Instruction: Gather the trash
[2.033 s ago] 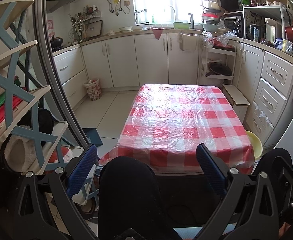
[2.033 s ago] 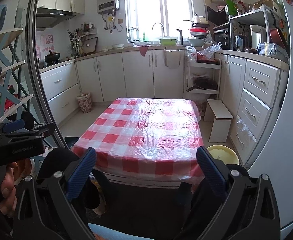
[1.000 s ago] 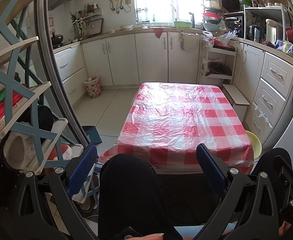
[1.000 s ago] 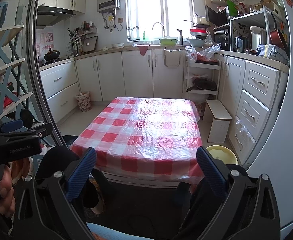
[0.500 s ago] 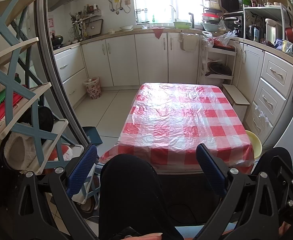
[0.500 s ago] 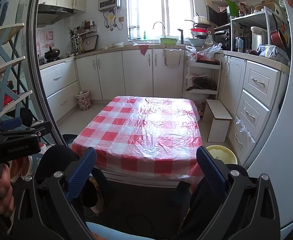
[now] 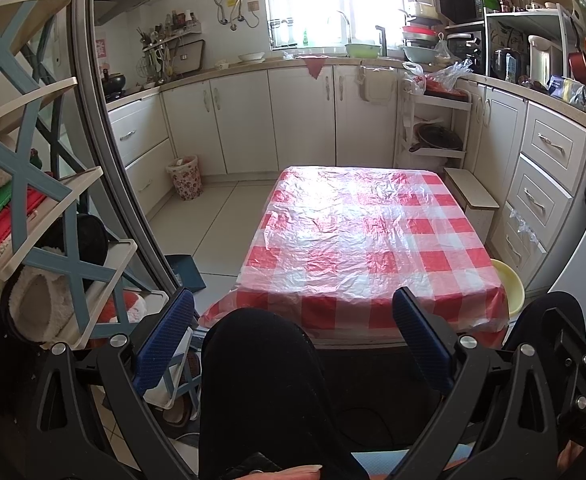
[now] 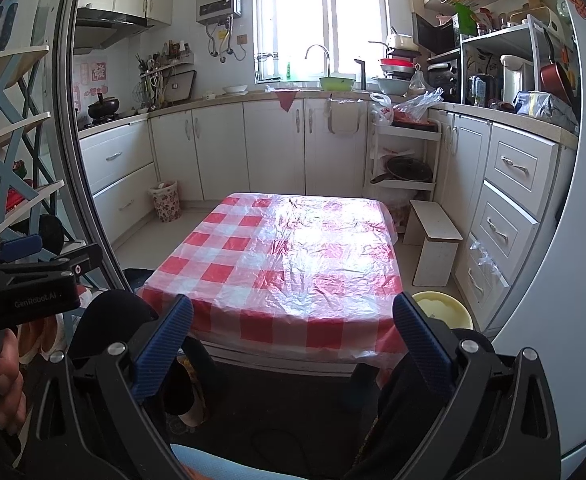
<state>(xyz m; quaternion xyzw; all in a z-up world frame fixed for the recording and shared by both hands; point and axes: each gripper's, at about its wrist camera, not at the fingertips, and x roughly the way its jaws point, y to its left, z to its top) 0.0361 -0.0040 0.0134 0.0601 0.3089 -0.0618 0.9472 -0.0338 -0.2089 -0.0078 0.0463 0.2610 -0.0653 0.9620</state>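
Note:
A low table with a red and white checked cloth under clear plastic (image 7: pixel 357 240) stands in the kitchen; it also shows in the right wrist view (image 8: pixel 293 260). No trash shows on it. A small floral waste bin (image 7: pixel 185 178) stands on the floor by the left cabinets, also seen in the right wrist view (image 8: pixel 165 201). My left gripper (image 7: pixel 293 340) is open and empty, held short of the table's near edge above a black-clad knee. My right gripper (image 8: pixel 293 344) is open and empty, also short of the near edge.
A yellow basin (image 8: pixel 443 310) sits on the floor right of the table. A small white stool (image 8: pixel 433 248) stands by the right drawers. A shelf rack with slippers (image 7: pixel 45 240) stands at the left. A dustpan (image 7: pixel 185 268) lies on the floor.
Both views shifted slightly; the grippers stay open and nearly still in front of the table.

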